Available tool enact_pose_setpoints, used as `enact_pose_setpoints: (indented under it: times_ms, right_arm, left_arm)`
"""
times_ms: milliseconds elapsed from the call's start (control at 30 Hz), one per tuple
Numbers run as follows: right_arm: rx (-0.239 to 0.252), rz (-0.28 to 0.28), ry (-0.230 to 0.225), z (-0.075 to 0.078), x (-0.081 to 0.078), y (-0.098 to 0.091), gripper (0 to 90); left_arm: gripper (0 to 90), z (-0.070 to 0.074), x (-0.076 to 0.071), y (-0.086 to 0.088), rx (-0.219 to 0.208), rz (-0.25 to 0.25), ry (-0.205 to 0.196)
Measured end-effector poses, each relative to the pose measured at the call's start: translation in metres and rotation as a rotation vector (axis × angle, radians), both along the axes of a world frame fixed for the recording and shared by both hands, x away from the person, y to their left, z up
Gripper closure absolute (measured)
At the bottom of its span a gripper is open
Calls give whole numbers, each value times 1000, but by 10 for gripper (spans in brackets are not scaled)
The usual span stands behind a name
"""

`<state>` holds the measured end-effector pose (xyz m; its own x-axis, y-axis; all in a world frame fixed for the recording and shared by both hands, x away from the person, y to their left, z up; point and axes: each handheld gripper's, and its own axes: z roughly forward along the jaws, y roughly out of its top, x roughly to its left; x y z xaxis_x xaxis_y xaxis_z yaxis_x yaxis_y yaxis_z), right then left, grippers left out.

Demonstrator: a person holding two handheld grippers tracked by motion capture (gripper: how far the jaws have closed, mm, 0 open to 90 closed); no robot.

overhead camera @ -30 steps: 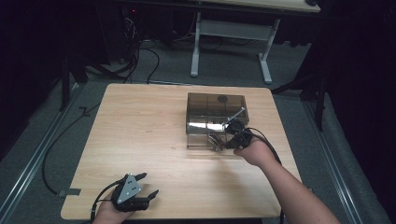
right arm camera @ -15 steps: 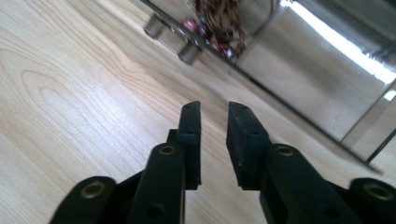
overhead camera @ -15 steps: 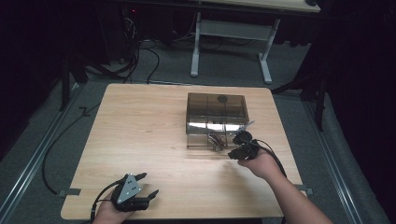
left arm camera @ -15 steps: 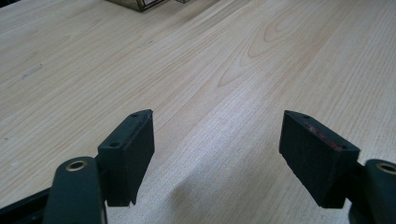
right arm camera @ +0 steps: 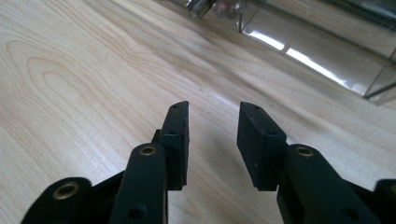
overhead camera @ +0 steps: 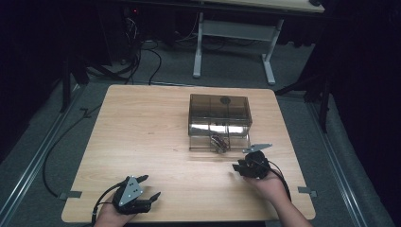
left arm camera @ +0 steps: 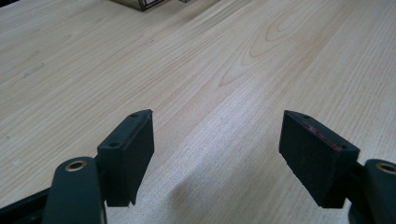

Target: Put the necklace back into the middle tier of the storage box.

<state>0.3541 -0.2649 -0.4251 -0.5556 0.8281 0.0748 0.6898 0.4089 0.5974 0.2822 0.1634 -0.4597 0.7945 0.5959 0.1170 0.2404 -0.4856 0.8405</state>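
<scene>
A smoky clear plastic box (overhead camera: pixel 219 109) with dividers stands right of the table's middle. A small metallic item (overhead camera: pixel 218 141) lies in its front section; I cannot make out what it is. My right gripper (overhead camera: pixel 238 169) hovers low over the wood just in front of the box's right corner. Its jaws have just been opening, and in the right gripper view (right arm camera: pixel 214 109) nothing is between them, with the box (right arm camera: pixel 327 51) ahead. My left gripper (overhead camera: pixel 150 186) rests at the near edge, wide open and empty (left arm camera: pixel 215 116).
The wooden table (overhead camera: pixel 142 132) has bare room to the left and in front of the box. A metal-legged desk (overhead camera: pixel 234 33) and cables lie on the floor beyond the far edge. A corner of the box (left arm camera: pixel 140 3) shows far ahead in the left gripper view.
My right gripper has drawn back from the box's front towards the near edge, sinking lower, and its jaws have opened. The metallic item stays at the box. The left gripper has not moved.
</scene>
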Motion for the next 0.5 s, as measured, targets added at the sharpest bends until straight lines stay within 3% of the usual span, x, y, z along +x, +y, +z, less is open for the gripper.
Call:
enact_pose_setpoints:
  times_ms: [167,333,433,500]
  right_arm:
    - [42,-10,-95,-13,-20,-1,585]
    - [125,-51,-206,-24,-39,-5,549]
    - [132,-70,-249,-30,-48,-7,531]
    - [148,-74,-306,-28,-54,-11,528]
  left_arm:
    - [269,0,0,0,-2,2,-1]
    - [268,0,0,0,-4,6,-1]
    - [268,0,0,1,-6,9,-1]
    - [268,0,0,1,-3,9,-2]
